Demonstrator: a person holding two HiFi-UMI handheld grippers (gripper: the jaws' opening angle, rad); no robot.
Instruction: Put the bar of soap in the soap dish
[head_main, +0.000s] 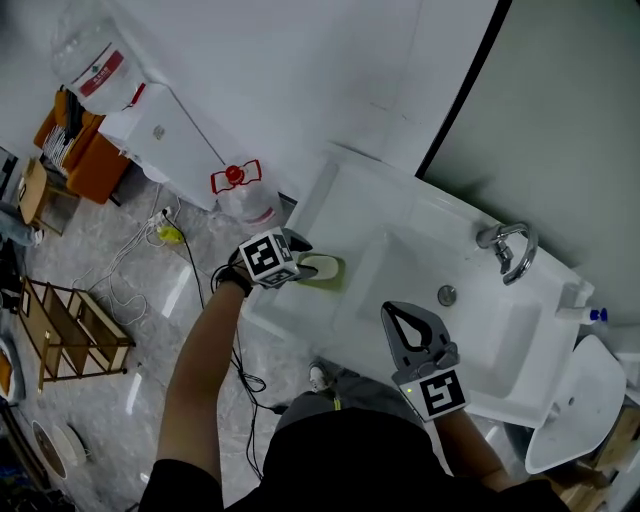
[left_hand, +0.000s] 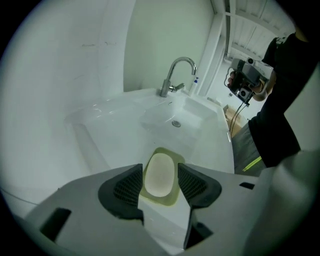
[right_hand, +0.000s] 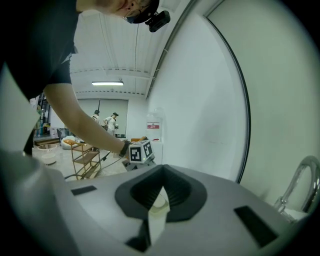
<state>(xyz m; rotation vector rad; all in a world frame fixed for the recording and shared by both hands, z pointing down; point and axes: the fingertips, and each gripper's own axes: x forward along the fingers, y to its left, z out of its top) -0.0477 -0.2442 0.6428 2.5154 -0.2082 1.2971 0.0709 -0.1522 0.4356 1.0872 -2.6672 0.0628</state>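
While soap (left_hand: 160, 175) lies in the soap dish (left_hand: 167, 200) — flat, it seems — left gripper (left_hand: 160, 171) jaws gape empty, right gripper (right_hand: 161, 172) jaws closed.

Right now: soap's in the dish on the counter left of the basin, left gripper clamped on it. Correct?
Not clamped. In the left gripper view the left gripper stands open, a pad each side of the bar of soap, neither touching it. The rest holds: it lies in the soap dish on the counter left of the basin.
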